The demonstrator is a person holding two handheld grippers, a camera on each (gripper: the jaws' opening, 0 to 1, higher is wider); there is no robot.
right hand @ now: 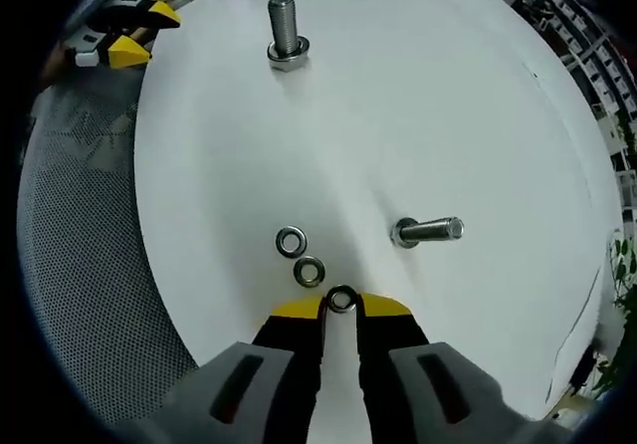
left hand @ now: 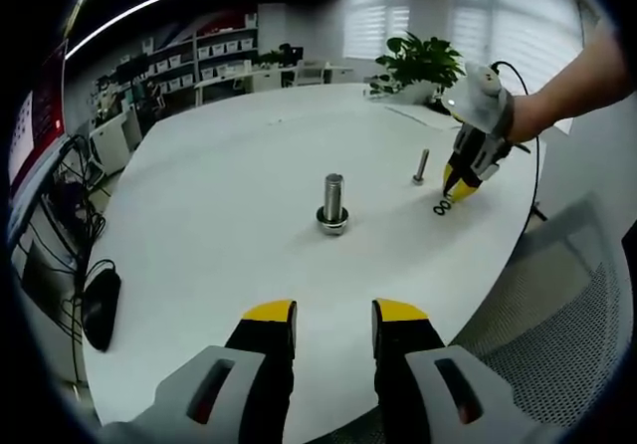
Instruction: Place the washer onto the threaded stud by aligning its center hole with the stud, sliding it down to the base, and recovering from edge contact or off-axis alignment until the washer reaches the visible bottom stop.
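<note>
The right tool has its yellow tips pinched narrow on a washer lying at the surface, so the pickup looks like the step in hand; the washer is not yet on any stud. 2 more washers lie just beyond it, so I would lift straight up to avoid nudging them. A smaller stud stands near on one side; the large threaded stud with its base nut stands well apart, across open white surface with free room for the carry. The left tool hangs empty, jaws apart, near the surface's edge, above a mesh chair.
</note>
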